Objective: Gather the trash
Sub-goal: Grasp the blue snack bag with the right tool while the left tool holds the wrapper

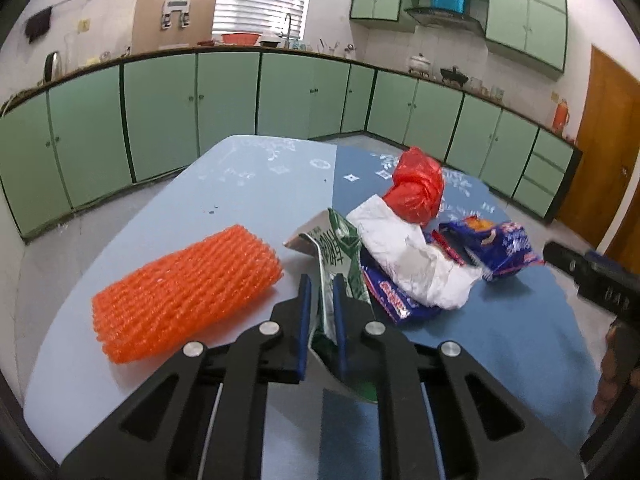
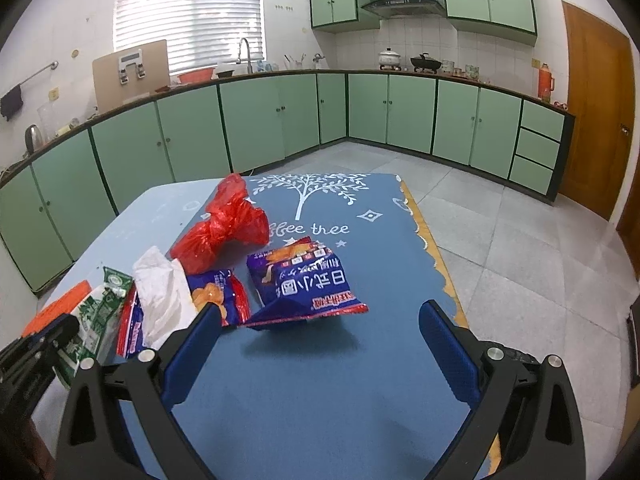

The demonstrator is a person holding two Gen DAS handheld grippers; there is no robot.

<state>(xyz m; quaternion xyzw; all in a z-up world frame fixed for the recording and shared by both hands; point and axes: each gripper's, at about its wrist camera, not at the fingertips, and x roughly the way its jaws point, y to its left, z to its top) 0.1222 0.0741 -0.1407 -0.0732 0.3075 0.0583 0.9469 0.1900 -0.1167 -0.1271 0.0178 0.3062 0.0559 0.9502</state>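
Blue-padded fingers [image 1: 306, 300] of the left gripper [image 1: 322, 300] are clamping on the green carton [image 1: 332, 248], a flattened, crumpled pack that is running up between the pads and out over the counter [image 1: 248, 200]. The right gripper [image 2: 320, 320] is hanging with its fingers [image 2: 448, 344] wide apart and nothing between them, just short of the blue wrapper [image 2: 308, 292] lying on the blue mat [image 2: 320, 392].

Outward from the carton, the rest of the trash is sitting in a loose heap: a white bag [image 1: 408, 256] is draping over a second wrapper [image 1: 392, 296], a red bag [image 1: 416, 192] is standing behind them, and an orange net [image 1: 184, 292] is lying just beside the carton on its left, apart from the heap.

By the look of it, the pickup of the carton is in hand, with everything else not yet collected. No bin is showing in either view. Next, the carton probably needs lifting clear without dragging the white bag along, while the right gripper could be closing in on the blue wrapper.
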